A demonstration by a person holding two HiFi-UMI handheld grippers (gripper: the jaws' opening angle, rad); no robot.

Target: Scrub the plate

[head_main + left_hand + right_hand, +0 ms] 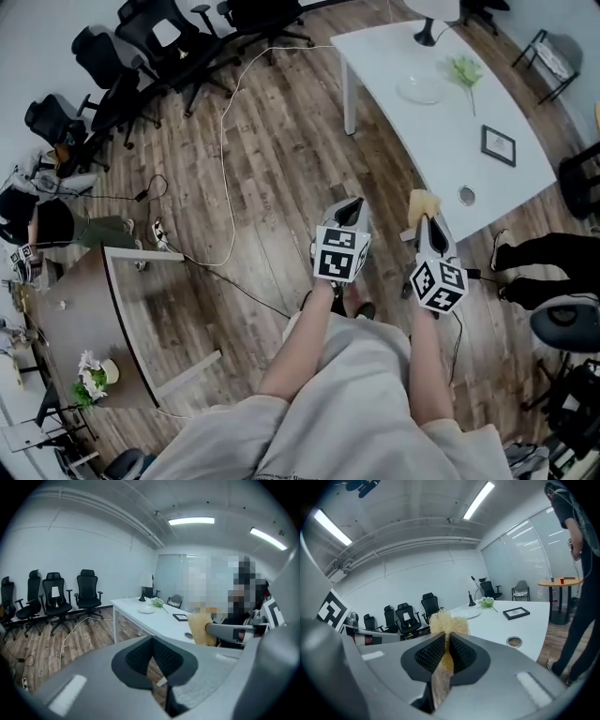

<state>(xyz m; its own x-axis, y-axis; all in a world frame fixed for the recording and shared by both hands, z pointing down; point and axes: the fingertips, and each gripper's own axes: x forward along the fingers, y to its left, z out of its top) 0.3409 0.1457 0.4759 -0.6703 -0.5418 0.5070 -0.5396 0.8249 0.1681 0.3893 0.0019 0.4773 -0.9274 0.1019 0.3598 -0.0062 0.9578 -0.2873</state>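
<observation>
A clear round plate [422,89] lies on the white table [441,141] at the upper right, far from both grippers; it also shows as the plate [146,611] and the plate [466,614] in the gripper views. My right gripper [422,220] is shut on a yellow scrub sponge [424,201], held in the air just off the table's near edge. The sponge [447,622] sticks out between the right gripper [446,651] jaws. My left gripper [349,212] hangs beside it over the floor. The left gripper [152,656] jaws are closed with nothing in them.
On the table are a green sprig [466,70], a picture frame [498,145], a lamp base [427,37] and a cable grommet [466,195]. Black office chairs [141,56] line the far wall. A white cable [225,159] crosses the wood floor. A person's legs [539,272] are at right.
</observation>
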